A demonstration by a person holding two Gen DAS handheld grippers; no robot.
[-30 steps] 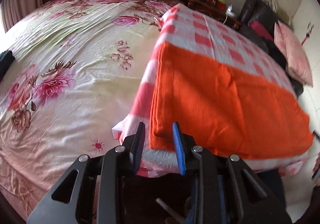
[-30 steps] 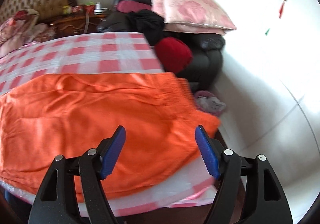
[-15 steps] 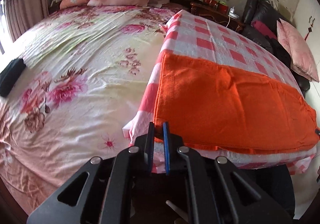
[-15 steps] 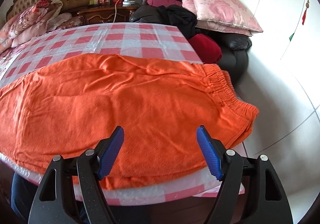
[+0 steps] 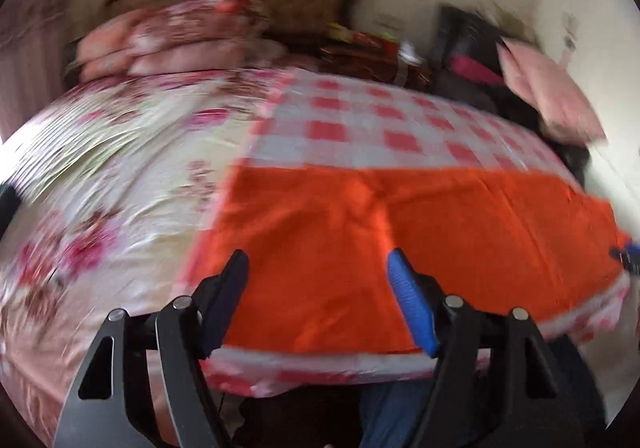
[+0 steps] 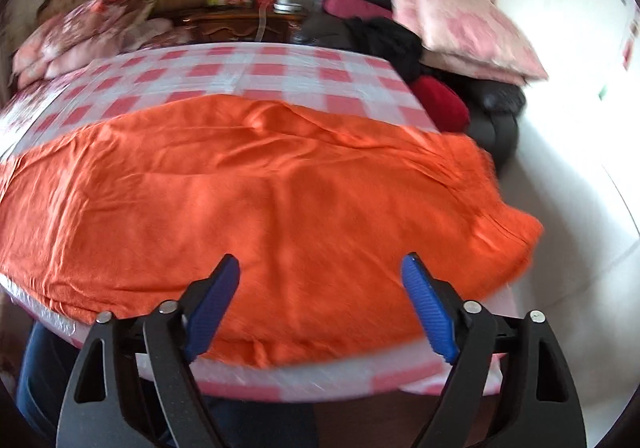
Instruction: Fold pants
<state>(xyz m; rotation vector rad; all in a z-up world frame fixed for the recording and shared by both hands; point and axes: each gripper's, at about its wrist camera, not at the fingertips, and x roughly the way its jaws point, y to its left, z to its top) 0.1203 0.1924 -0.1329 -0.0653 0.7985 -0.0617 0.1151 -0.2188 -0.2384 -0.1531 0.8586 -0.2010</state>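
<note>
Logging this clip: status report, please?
Left gripper opening, empty; right gripper opening, empty. Orange pants flat on checked cloth, ungripped. Nothing in the way.

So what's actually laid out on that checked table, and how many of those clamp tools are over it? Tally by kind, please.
Orange pants: 1
Pink-and-white checked tablecloth: 1
Hand-held gripper: 2, left and right, both empty with jaws opening
Total: 4
</note>
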